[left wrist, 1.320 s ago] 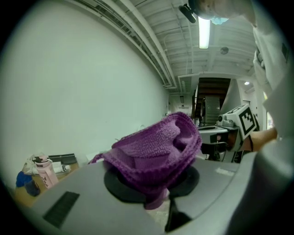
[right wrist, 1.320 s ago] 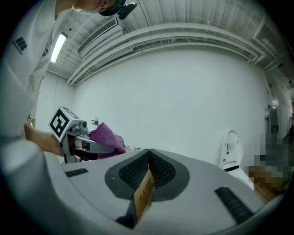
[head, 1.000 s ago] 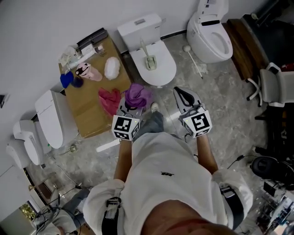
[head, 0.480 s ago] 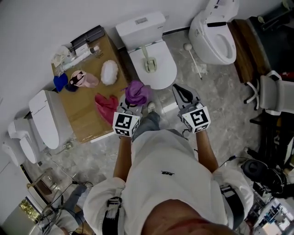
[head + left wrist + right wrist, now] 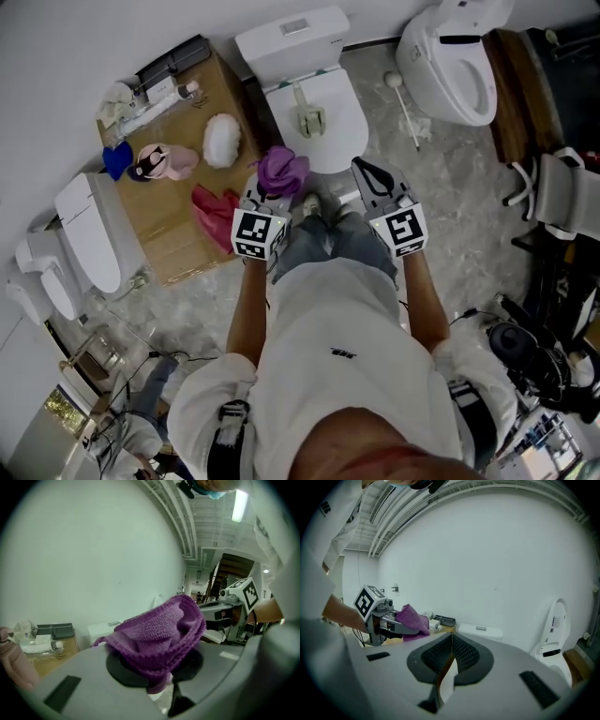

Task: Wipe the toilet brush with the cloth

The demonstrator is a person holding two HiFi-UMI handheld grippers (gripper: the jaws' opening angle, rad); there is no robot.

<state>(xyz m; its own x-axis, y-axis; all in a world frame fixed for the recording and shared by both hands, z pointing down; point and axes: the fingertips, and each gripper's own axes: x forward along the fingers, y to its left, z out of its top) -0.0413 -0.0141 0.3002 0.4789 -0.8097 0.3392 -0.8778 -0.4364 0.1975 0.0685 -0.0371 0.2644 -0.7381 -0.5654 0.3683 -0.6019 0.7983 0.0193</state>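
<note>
A toilet brush with a pale head lies on the closed lid of the white toilet straight ahead. My left gripper is shut on a crumpled purple cloth, held in the air just short of the toilet's front left rim. In the left gripper view the cloth bulges out over the jaws. My right gripper is shut and empty, level with the left one, off the toilet's front right; its black pads meet with nothing between them.
A brown board to the left carries a red cloth, a white fluffy thing and bottles. A second long-handled brush lies on the floor to the right, beside another toilet. A chair stands far right.
Both grippers have come forward and lower, closer to the toilet with the brush on it. The cloth stays clamped in the left gripper, and the right stays shut.
</note>
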